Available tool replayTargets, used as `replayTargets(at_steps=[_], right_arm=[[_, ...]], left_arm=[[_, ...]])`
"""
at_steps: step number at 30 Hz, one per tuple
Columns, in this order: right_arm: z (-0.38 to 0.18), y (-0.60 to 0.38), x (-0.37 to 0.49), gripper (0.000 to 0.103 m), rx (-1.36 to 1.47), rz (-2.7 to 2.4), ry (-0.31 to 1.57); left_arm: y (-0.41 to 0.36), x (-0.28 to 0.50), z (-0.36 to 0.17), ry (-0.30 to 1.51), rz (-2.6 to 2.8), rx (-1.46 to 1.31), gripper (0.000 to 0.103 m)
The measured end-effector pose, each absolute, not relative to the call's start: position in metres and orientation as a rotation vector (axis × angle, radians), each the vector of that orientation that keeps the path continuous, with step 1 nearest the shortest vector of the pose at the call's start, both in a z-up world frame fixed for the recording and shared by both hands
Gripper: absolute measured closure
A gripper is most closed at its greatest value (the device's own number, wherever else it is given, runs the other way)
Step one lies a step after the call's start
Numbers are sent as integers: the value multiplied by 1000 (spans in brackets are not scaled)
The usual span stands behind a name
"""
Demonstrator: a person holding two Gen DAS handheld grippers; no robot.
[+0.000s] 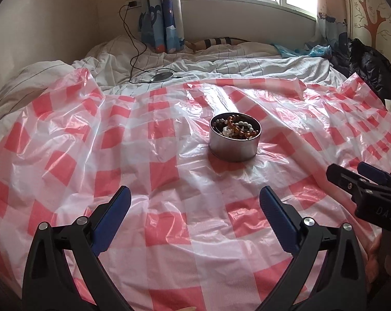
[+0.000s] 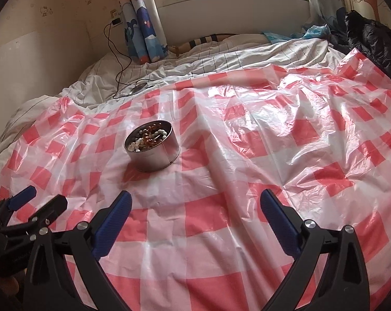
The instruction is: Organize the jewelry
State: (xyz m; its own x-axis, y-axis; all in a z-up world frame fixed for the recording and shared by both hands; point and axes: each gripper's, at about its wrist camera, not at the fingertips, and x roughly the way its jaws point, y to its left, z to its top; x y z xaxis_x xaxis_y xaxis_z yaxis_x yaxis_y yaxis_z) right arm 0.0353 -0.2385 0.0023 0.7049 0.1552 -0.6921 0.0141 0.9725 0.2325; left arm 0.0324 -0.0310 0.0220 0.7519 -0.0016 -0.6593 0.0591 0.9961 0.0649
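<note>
Left wrist view: bead-filled tin (image 1: 234,140) beyond left gripper's (image 1: 195,202) spread jaws

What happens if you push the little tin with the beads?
The tin would probably slide, not tip: it looks low and wide. The sheet under it is shiny, crinkly plastic on soft bedding, so it may bunch up. The beads inside lie loose and would likely rattle.

Beads (image 1: 235,127) in tin (image 1: 233,149) (on sheet (image 1: 169,171))

Bare checkered sheet (image 1: 169,171) between both spread claws and tin (image 1: 234,140); nothing blocks.
</note>
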Motion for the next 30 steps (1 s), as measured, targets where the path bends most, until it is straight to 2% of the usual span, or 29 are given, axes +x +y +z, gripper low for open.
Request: replayTargets(at_steps=[30], right_arm=[[-16,-229,50,8,241,49,846]], left_arm=[[-46,42,6,781,-31,125,8]])
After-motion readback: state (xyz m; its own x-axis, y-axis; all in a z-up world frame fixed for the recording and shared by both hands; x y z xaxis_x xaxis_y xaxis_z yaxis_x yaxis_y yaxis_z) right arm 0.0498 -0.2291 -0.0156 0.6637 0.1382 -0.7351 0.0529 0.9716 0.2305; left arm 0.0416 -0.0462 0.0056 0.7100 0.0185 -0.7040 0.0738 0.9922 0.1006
